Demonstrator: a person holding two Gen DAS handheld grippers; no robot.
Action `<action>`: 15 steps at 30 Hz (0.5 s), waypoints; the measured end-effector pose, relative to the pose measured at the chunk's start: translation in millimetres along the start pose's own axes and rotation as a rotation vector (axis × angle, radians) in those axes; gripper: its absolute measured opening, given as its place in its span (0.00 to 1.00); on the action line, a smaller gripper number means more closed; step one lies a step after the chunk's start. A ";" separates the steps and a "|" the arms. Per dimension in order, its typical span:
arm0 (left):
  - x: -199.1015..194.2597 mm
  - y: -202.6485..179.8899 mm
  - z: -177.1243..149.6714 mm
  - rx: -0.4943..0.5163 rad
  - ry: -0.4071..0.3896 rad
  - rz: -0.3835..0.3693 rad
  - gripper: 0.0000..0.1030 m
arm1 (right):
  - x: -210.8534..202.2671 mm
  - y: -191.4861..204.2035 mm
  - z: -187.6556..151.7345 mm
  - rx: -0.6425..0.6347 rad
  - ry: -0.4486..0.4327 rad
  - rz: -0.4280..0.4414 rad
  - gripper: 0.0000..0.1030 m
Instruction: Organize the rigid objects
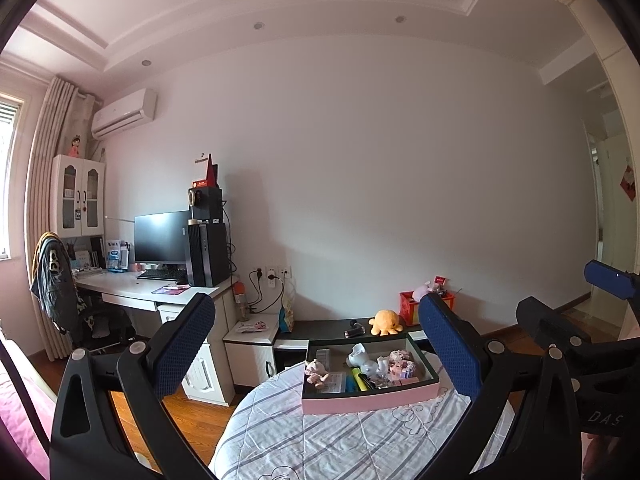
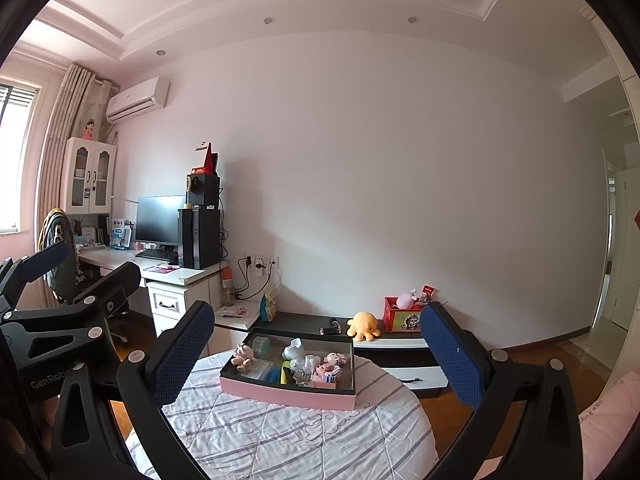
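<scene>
We held both grippers up and level, well back from the round table, so each camera looked out across the room rather than down at the work. The left gripper had its jaws spread wide with nothing between them, and the right gripper was just as wide and just as empty; we judged that this open stance suited an approach or a pause equally well. The pink box sat on the quilted cover toward the table's far edge, its dark inside facing up, and the small hard things lay gathered in it: a little figurine near the box's left end, a white toy about the middle, a yellow marker toward the front wall, and a pink block toy nearer the right end. What else lay under them we could not tell. Because the pieces were already inside the box and the cover around it showed no loose pieces, the scene fitted either a sorted box or a full one waiting to be gone through. The orange plush octopus sat apart on the low cabinet behind the table, beside a red box.
</scene>
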State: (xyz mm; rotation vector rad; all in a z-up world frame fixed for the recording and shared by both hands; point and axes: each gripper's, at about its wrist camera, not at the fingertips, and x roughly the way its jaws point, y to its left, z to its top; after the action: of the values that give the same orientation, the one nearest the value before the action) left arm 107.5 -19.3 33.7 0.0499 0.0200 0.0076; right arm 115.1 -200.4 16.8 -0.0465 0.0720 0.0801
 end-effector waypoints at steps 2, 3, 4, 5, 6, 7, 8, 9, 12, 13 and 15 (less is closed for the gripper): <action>0.0 0.0 0.5 -0.001 -0.001 0.003 1.00 | 0.6 -0.1 1.1 -0.001 0.006 0.004 1.00; 0.2 0.2 0.2 -0.001 -0.003 0.003 1.00 | 0.3 0.3 1.1 -0.001 0.005 0.003 1.00; 0.2 0.5 -0.1 -0.001 -0.001 0.002 1.00 | 0.6 0.3 1.7 0.000 0.006 0.003 1.00; 0.1 1.0 -0.2 -0.001 0.000 0.000 1.00 | 0.3 0.9 2.1 0.001 0.006 0.003 1.00; 0.4 0.9 -0.3 -0.002 0.002 0.002 1.00 | 0.0 1.0 2.0 0.000 0.005 0.002 1.00; -0.1 1.0 -0.9 -0.003 0.002 0.004 1.00 | 0.1 1.2 2.4 0.000 0.004 0.002 1.00; -0.2 0.8 -1.3 0.000 0.000 0.005 1.00 | 0.1 1.2 2.2 0.000 0.005 0.001 1.00; -0.5 0.7 -1.9 0.004 -0.001 0.007 1.00 | 0.1 1.2 2.2 -0.001 0.005 0.000 1.00; -1.9 0.4 -3.3 0.008 0.005 0.013 1.00 | -0.8 2.3 1.9 -0.004 0.009 -0.001 1.00; -1.8 0.5 -3.2 0.008 0.005 0.012 1.00 | -0.6 2.5 1.6 -0.005 0.010 -0.003 1.00; -2.4 1.0 -3.9 0.006 0.002 0.012 1.00 | -0.5 2.9 1.7 -0.006 0.011 -0.005 1.00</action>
State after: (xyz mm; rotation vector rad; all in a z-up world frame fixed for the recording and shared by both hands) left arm 105.1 -18.2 29.9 0.0555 0.0219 0.0196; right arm 114.5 -197.4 18.4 -0.0530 0.0828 0.0750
